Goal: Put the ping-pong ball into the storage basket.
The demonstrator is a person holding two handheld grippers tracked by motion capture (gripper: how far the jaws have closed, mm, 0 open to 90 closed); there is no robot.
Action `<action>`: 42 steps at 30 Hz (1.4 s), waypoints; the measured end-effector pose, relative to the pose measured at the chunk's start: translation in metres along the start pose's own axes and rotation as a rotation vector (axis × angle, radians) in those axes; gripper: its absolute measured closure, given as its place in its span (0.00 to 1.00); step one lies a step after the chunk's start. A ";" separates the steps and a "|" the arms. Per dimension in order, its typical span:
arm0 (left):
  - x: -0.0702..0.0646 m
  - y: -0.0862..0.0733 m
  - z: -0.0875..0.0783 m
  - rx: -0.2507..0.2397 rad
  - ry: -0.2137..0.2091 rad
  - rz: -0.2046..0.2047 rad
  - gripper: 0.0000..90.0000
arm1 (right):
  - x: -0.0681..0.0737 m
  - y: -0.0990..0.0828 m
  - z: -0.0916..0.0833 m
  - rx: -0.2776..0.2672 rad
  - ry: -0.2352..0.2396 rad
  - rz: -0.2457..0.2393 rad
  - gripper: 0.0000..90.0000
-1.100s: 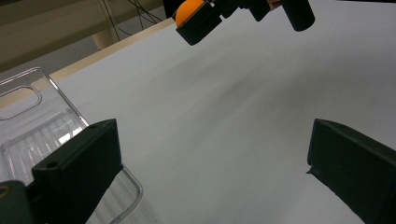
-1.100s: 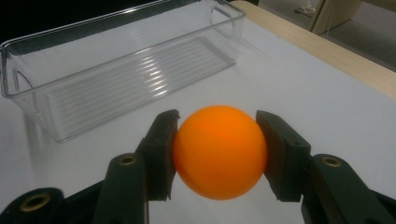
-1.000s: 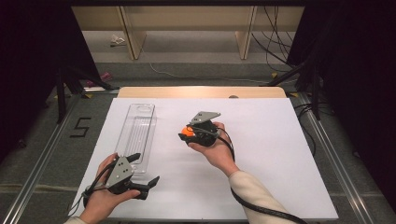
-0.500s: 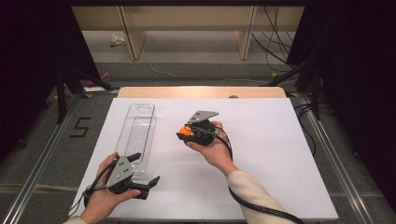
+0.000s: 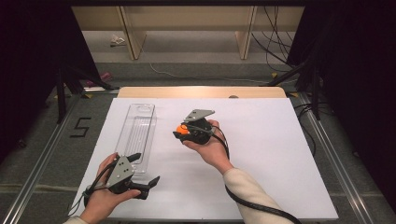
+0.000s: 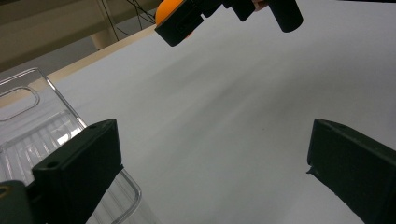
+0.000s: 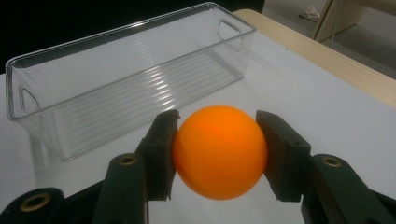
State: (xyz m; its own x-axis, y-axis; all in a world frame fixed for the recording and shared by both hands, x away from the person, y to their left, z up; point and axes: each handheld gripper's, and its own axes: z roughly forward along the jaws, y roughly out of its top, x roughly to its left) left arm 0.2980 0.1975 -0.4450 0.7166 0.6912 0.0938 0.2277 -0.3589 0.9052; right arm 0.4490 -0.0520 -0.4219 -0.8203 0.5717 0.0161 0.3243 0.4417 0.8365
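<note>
The left gripper (image 6: 212, 172) is seen from behind its own two black jaws, which are spread wide apart with only the white table surface (image 6: 243, 107) between them. A clear plastic bin (image 6: 28, 126) is seen at the left edge, its ribbed floor and rounded corner lying just beside and partly behind the left-hand jaw. At the top edge, farther off, the right gripper (image 6: 180, 21) is shown above the table, with an orange ball (image 6: 164, 10) clamped between its jaws.
</note>
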 end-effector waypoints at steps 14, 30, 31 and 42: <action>0.000 0.000 0.000 -0.001 -0.001 -0.001 0.03 | 0.003 0.006 0.006 0.001 0.004 -0.003 0.57; 0.000 0.000 0.000 0.001 -0.002 -0.001 0.03 | 0.008 0.014 0.014 0.002 0.014 -0.014 0.57; 0.000 0.000 0.000 0.003 -0.001 0.004 0.03 | 0.008 0.015 0.015 0.003 0.014 -0.011 0.57; 0.000 0.000 0.000 0.003 -0.001 0.002 0.03 | 0.010 0.020 0.020 -0.003 0.018 -0.011 0.57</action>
State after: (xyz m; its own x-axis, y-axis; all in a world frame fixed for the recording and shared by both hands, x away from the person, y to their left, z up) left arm 0.2984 0.1976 -0.4454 0.7178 0.6897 0.0951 0.2283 -0.3623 0.9037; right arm 0.4561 -0.0239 -0.4161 -0.8322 0.5543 0.0162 0.3132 0.4458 0.8385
